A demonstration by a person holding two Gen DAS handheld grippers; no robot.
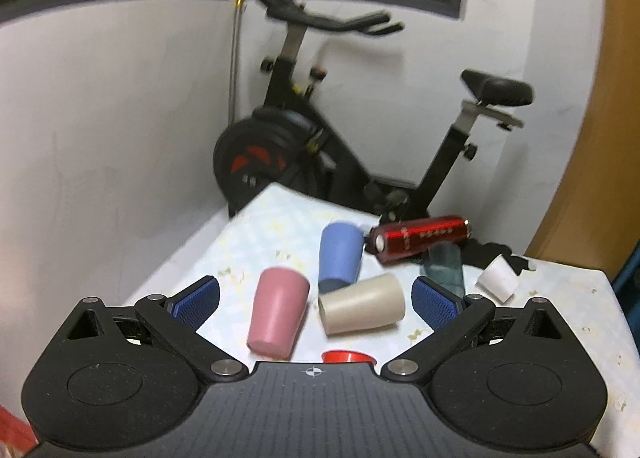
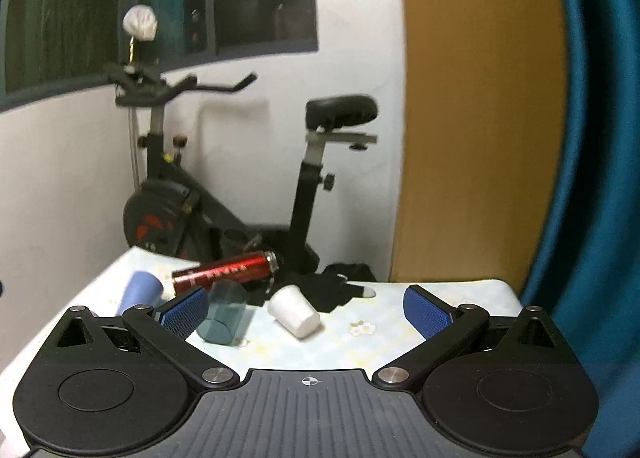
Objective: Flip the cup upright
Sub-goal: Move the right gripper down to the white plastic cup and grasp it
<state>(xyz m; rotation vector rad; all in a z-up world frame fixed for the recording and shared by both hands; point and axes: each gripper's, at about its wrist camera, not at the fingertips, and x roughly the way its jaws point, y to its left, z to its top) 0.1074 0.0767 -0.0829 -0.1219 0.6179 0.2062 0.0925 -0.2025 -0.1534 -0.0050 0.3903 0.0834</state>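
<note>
Several cups lie on a table (image 1: 256, 234) with a pale floral cloth. In the left wrist view a pink cup (image 1: 278, 312), a beige cup (image 1: 362, 310) and a blue cup (image 1: 340, 256) lie on their sides between and beyond the open fingers of my left gripper (image 1: 316, 302). A red cup rim (image 1: 348, 357) shows just under it. A white cup (image 1: 498, 278) and a teal glass (image 1: 444, 268) lie further right. In the right wrist view my right gripper (image 2: 306, 310) is open and empty, with the white cup (image 2: 294, 316) lying ahead between its fingers and the teal glass (image 2: 224, 316) by the left finger.
A red cylindrical bottle (image 1: 418, 238) lies at the table's far edge, also in the right wrist view (image 2: 226, 272). A black glove (image 2: 340, 290) lies behind the white cup. An exercise bike (image 1: 304, 154) stands past the table. A wooden panel (image 2: 476, 110) and teal curtain (image 2: 592, 138) are at right.
</note>
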